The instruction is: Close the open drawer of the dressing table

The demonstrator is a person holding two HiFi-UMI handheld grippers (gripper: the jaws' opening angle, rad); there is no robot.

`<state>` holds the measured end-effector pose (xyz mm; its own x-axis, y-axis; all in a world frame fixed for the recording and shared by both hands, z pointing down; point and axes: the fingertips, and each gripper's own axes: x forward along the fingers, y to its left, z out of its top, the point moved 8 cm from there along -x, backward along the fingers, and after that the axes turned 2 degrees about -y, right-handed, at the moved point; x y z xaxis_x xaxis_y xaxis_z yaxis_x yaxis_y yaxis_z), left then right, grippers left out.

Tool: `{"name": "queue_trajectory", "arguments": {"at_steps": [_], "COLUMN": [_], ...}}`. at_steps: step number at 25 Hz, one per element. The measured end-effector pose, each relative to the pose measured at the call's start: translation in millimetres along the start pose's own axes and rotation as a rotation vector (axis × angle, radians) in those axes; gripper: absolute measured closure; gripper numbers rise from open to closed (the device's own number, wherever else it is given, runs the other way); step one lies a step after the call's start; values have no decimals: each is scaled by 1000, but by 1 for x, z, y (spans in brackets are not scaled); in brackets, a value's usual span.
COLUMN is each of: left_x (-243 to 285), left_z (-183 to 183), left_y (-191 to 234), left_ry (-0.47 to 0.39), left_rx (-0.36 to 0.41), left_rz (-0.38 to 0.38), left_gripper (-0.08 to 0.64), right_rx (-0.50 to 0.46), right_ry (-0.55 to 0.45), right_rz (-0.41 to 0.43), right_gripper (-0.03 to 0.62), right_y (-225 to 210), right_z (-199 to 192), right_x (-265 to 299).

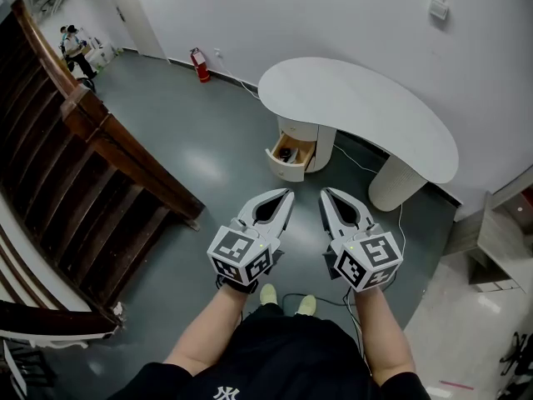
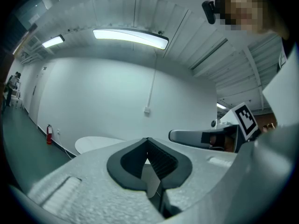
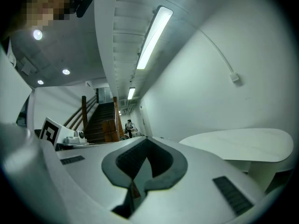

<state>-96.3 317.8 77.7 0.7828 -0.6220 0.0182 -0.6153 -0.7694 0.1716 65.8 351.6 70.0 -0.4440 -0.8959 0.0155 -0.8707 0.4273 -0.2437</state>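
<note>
From the head view, the left gripper (image 1: 286, 193) and right gripper (image 1: 326, 192) are held side by side, each with its jaws closed tip to tip on nothing. The open drawer (image 1: 291, 156) lies straight ahead of the jaws and well apart from them, under the white desk (image 1: 391, 115). Its front faces back toward the person and a small dark item (image 1: 286, 153) lies inside. Its sliding axis runs away from the jaws and slightly right, into the pedestal (image 1: 315, 137). The left jaws are nearly in line with the drawer front, so that hand looks the nearer one for the push.

In the left gripper view, the jaws meet, empty. The desk top lies beyond them to the left, and the drawer is out of sight.

In the right gripper view, the jaws are likewise together and empty. The desk top lies to their right, and no drawer shows.
</note>
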Motion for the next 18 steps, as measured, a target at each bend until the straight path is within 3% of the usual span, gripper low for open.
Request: {"name": "queue_trajectory", "arguments": {"at_steps": [18], "left_x": [22], "left_z": [-7], "left_y": [-28], "left_ry": [8], "left_rx": [21], "left_rz": [44], "left_gripper": [551], "right_rx": [22], "right_ry": [-23], "right_rz": [5], "right_gripper": [578], "right_y": [-44], "right_z": [8], "right_x": [-32]}}
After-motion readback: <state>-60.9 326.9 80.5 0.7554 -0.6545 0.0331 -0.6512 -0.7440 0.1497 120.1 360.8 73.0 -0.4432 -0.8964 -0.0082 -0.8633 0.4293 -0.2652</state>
